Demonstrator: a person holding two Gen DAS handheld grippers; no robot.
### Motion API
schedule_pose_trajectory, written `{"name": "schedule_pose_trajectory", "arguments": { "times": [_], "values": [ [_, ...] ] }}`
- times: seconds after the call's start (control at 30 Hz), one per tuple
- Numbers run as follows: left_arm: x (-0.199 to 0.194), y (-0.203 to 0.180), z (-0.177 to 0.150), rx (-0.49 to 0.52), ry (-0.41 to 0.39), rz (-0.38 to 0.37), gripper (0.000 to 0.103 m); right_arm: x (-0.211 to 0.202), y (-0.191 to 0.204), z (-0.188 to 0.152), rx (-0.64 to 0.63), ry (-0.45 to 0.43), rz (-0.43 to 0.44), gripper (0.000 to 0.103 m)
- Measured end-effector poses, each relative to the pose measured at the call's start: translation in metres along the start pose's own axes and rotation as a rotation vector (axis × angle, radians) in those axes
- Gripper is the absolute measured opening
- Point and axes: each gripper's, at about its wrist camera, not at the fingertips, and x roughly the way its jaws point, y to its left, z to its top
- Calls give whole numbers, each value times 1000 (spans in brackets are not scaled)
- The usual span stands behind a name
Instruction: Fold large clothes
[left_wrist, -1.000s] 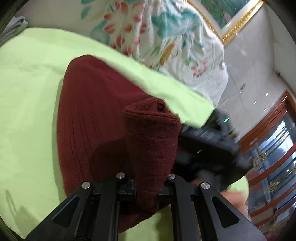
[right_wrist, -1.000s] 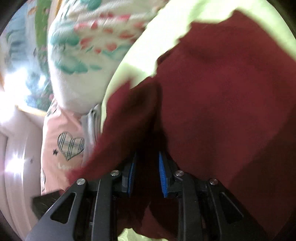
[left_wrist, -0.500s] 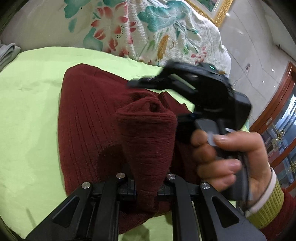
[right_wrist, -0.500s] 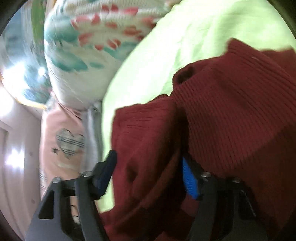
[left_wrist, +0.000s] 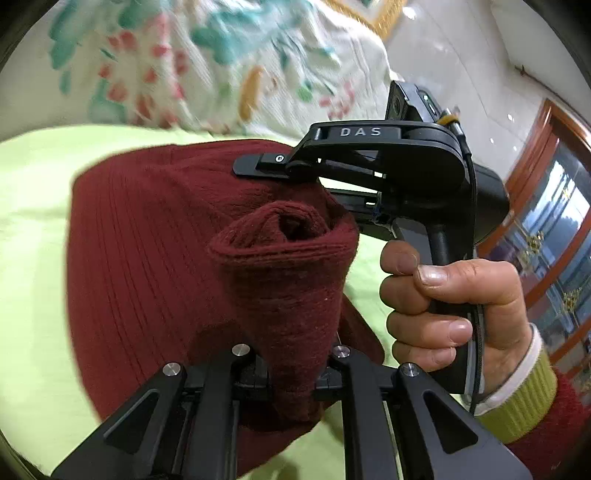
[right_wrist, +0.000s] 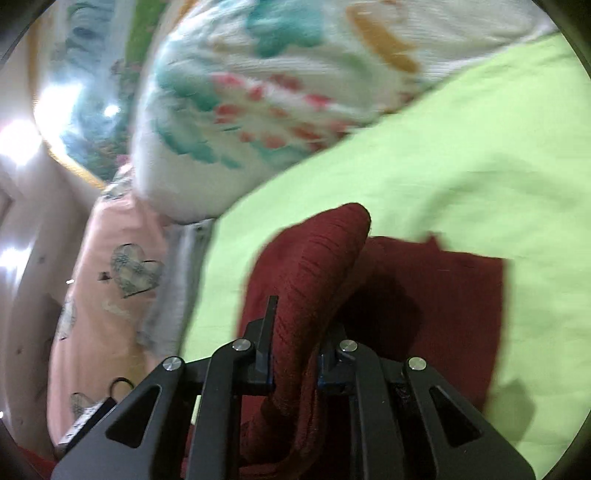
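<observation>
So the dark red sweater (left_wrist: 147, 258) is lying mostly flat on the lime green sheet (left_wrist: 33, 206), with the flowery quilt (left_wrist: 221, 62) bunched up behind it. Both tongs are hanging onto one bunched-up end of it, and that end is sitting up off the rest of the sweater.

The left gripper (left_wrist: 291, 373) is clamping down on a thick rolled tube of the knit, jaws almost fully closed with the fabric squeezed between them. My guess is it's gripping that far in so the whole wad is coming along, not just one layer.

The right gripper (right_wrist: 295, 365) is closing its jaws right now, and there's a fold of sweater standing up between the blue pads, which are already pressing on it. From the left camera you're seeing it side-on, with the person's hand (left_wrist: 443, 306) wrapped round the handle, right next to the rolled bit. Having both grips that close together probably means they're treating this end as a single edge to carry over the body.

Compared to a second ago: the right gripper is now much clearer in the left view, hand and all, where before it was only a dark blur down at the edge. In its own view the sweater is taking up way less of the frame and more green sheet is showing. It also let go and re-bit; half a second back its jaws were spread wide. The left grip hasn't changed.
</observation>
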Motion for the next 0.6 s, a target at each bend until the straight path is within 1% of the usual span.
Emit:
{"name": "schedule_pose_trajectory", "arguments": {
  "times": [0.07,0.13,0.17,0.23,0.3,0.43,0.5,0.6],
  "values": [
    [20,-2,-6,-11,49,-14,11,2,-22,-5,20,16,-77,16],
    [35,-6,-13,0,85,-11,11,3,-37,-10,25,30,-118,16],
    [38,-9,-15,15,88,-5,11,5,-43,-13,21,36,-142,16],
    [39,-13,-16,38,85,10,11,0,-48,-13,9,31,-140,16],
    [40,-11,-16,34,86,8,11,-1,-48,-12,-12,23,-135,16],
    [44,-8,-16,31,96,6,12,5,-47,-11,-35,29,-155,16],
    [49,-11,-14,37,101,11,14,6,-51,-14,-41,32,-182,18],
    [50,-14,-12,36,118,5,17,1,-55,-17,-28,13,-184,21]
  ]
}}
